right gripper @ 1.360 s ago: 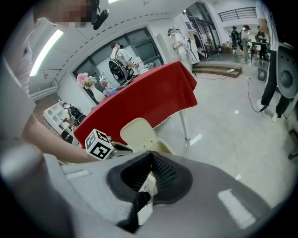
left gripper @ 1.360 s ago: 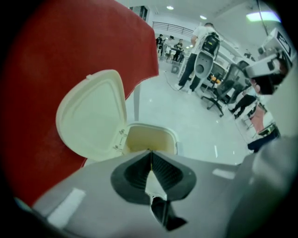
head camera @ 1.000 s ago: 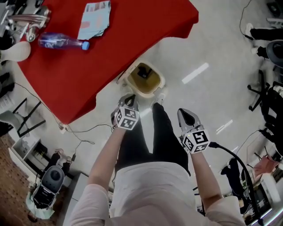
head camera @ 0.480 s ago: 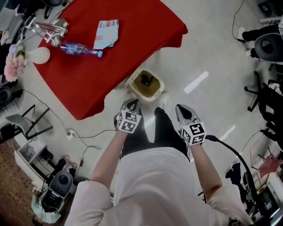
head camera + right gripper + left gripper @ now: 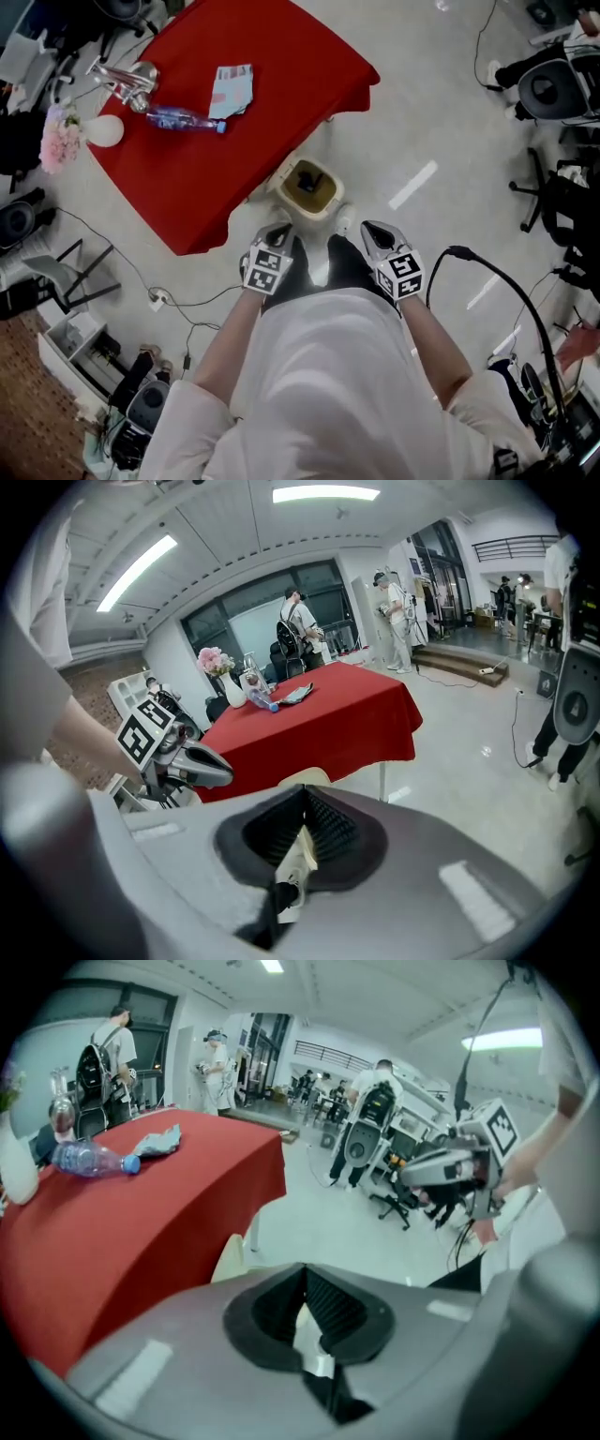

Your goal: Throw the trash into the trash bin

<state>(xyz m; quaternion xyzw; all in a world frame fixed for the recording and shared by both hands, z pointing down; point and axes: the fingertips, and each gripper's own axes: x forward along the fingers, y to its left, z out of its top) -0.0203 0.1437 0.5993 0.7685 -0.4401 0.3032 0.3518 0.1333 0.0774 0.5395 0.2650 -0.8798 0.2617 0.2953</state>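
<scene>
Status: both tools empty. Left hand-held gripper (image 5: 278, 231) has its jaws pressed together on nothing. Right hand-held gripper (image 5: 374, 231) is likewise closed and empty. Both are held at waist level. Trash bin (image 5: 284, 185) stands on the floor just beside the red table (image 5: 281, 56), with a dark item inside. 2 likely pieces of trash lie on the table, near each other: a plastic bottle (image 5: 185, 120) and a crumpled packet (image 5: 232, 89). Risks: the bottle lies on its side and may roll away under a glancing pinch. Glassware (image 5: 127, 77) and a vase (image 5: 105, 130) near it could be knocked during the reach. A high release could miss the bin's mouth.
</scene>
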